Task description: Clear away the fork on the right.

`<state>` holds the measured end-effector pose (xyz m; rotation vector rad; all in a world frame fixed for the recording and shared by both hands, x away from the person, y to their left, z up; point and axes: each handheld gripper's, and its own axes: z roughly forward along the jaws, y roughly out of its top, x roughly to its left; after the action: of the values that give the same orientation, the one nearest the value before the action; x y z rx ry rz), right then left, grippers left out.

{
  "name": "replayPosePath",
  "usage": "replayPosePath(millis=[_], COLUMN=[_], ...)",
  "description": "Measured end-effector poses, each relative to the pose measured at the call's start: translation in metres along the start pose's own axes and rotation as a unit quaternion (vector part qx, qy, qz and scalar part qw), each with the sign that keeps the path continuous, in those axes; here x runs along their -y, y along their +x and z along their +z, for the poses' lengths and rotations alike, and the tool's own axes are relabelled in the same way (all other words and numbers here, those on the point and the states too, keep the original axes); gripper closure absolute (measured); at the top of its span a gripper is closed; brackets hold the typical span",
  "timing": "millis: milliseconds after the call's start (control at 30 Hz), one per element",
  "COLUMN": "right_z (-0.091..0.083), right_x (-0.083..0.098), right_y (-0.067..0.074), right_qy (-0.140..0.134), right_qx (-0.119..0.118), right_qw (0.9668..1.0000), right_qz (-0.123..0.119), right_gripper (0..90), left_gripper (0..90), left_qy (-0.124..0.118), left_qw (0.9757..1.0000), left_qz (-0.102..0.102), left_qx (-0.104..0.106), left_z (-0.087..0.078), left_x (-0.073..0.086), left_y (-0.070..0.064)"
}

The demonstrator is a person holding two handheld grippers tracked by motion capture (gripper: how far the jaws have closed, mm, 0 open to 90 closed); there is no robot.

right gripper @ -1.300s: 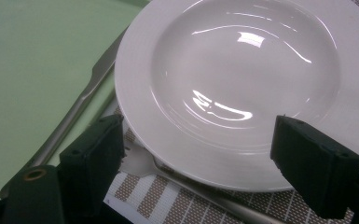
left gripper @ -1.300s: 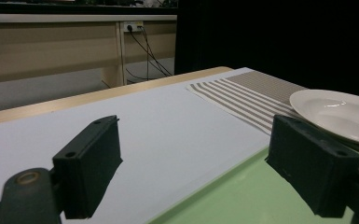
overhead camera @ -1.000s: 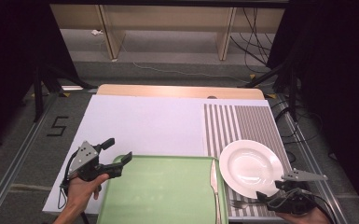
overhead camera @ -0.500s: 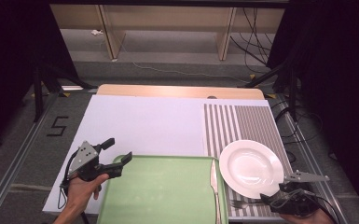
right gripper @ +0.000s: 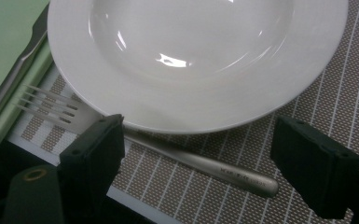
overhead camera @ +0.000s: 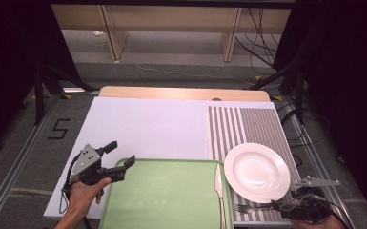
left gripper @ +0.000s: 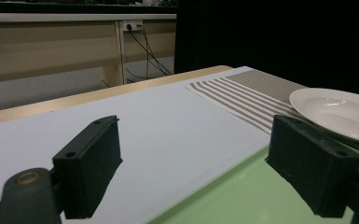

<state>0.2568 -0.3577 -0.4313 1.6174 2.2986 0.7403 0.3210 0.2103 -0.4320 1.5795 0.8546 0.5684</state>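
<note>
The green tray (overhead camera: pixel 167 195) is lying at the near edge of the table, with a knife (overhead camera: pixel 219 191) on its right rim. The white plate (overhead camera: pixel 257 171) is sitting on the striped mat (overhead camera: pixel 248 126). The left gripper (overhead camera: pixel 114 160) is hovering wide apart over the tray's corner. The right gripper (right gripper: pixel 196 172), also apart, is straddling the fork (right gripper: pixel 168 151) lying just beside the plate.

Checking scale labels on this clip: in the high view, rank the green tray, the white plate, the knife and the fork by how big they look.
1. Green tray
2. White plate
3. Knife, long but thin
4. Fork, partly hidden by the right tongs, so its rank below the knife is unsure.
</note>
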Motion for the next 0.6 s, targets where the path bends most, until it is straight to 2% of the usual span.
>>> replayPosePath(millis=[33, 67, 133, 167, 200, 233, 267, 300, 367, 400, 433, 467, 500, 533, 567, 600], right_z=[0.000, 0.001, 0.003, 0.005, 0.008, 0.007, 0.008, 0.009, 0.011, 0.013, 0.015, 0.017, 0.018, 0.021, 0.022, 0.022], right_x=[0.000, 0.000, 0.000, 0.000, 0.001, 0.001, 0.000, 0.001, 0.001, 0.001, 0.001, 0.001, 0.001, 0.002, 0.001, 0.001], right_y=[0.000, 0.001, -0.004, -0.006, -0.006, -0.004, -0.008, -0.009, -0.007, -0.007, -0.008, -0.006, -0.006, -0.007, -0.007, -0.008], right_qy=[0.005, 0.010, 0.023, 0.027, 0.023, 0.041, 0.049, 0.047, 0.047, 0.046, 0.041, 0.041, 0.044, 0.032, 0.041, 0.048], right_qx=[0.010, 0.013, -0.011, -0.012, -0.016, -0.016, -0.018, -0.023, -0.023, -0.022, -0.026, -0.027, -0.011, -0.023, -0.025, -0.025], right_qw=[0.9999, 0.9999, 0.9996, 0.9994, 0.9996, 0.9989, 0.9986, 0.9986, 0.9986, 0.9987, 0.9987, 0.9988, 0.9989, 0.9991, 0.9987, 0.9982], right_qz=[-0.004, 0.004, -0.009, -0.015, -0.005, 0.014, -0.005, -0.009, 0.003, 0.000, -0.016, -0.009, -0.013, -0.018, -0.015, -0.024], right_gripper=[18.7, 18.7, 18.6, 18.6, 18.6, 18.7, 18.7, 18.6, 18.7, 18.7, 18.6, 18.7, 18.7, 18.7, 18.7, 18.7], left_gripper=[16.6, 16.6, 16.6, 16.5, 16.5, 16.5, 16.6, 16.5, 16.6, 16.6, 16.5, 16.6, 16.6, 16.6, 16.5, 16.5], left_qy=[0.000, 0.000, 0.001, 0.000, 0.001, 0.001, 0.001, 0.001, 0.001, 0.001, 0.001, 0.001, 0.001, 0.001, 0.002, 0.002], left_qw=[1.0000, 1.0000, 1.0000, 1.0000, 1.0000, 1.0000, 1.0000, 1.0000, 1.0000, 1.0000, 1.0000, 1.0000, 1.0000, 1.0000, 1.0000, 1.0000], left_qz=[0.000, 0.000, 0.000, 0.000, 0.000, 0.001, 0.001, 0.001, 0.000, -0.001, -0.001, -0.001, -0.001, 0.000, -0.001, -0.001], left_qx=[0.000, 0.000, 0.000, 0.000, 0.000, 0.000, 0.000, 0.000, -0.001, -0.001, -0.001, -0.001, -0.001, 0.000, 0.000, 0.000], left_z=[0.000, 0.000, 0.000, 0.000, 0.000, 0.000, 0.000, 0.000, 0.000, 0.000, 0.000, 0.000, 0.000, 0.000, 0.000, 0.000], left_x=[0.000, 0.000, 0.000, 0.000, 0.000, 0.000, 0.000, 0.000, 0.000, 0.000, 0.000, 0.000, 0.000, 0.000, 0.000, 0.000], left_y=[0.000, 0.000, 0.000, 0.000, 0.000, 0.000, 0.000, 0.000, 0.000, 0.000, 0.000, 0.001, 0.000, 0.000, 0.000, 0.000])
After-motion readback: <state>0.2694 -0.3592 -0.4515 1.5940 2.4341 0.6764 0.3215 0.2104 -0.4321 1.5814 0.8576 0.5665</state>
